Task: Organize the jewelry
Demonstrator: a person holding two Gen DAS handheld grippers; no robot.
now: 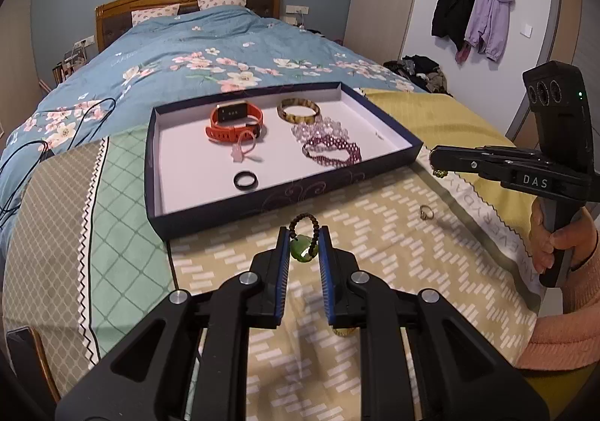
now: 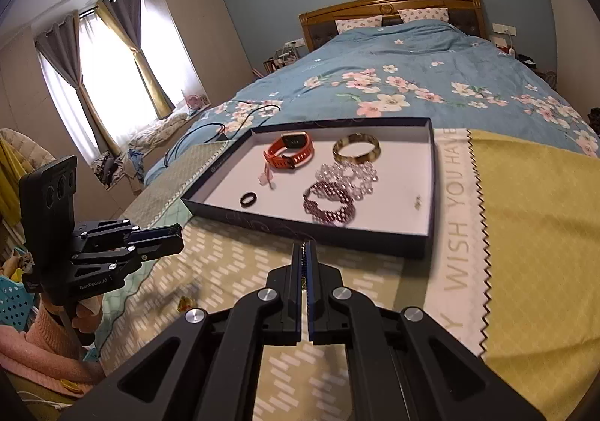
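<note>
While the left gripper (image 1: 304, 244) clamps a green pendant (image 1: 303, 251), the right gripper (image 2: 305, 252) pinches a thin chain (image 2: 304, 272).

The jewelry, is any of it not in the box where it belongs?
Yes. A small gold ring lies loose on the patterned cloth, outside the box. The left claw holds a green pendant bracelet, not yet boxed.

A bed (image 1: 225, 45) carries patterned cloths (image 1: 375, 233) and a jewelry tray (image 1: 210, 212).
</note>
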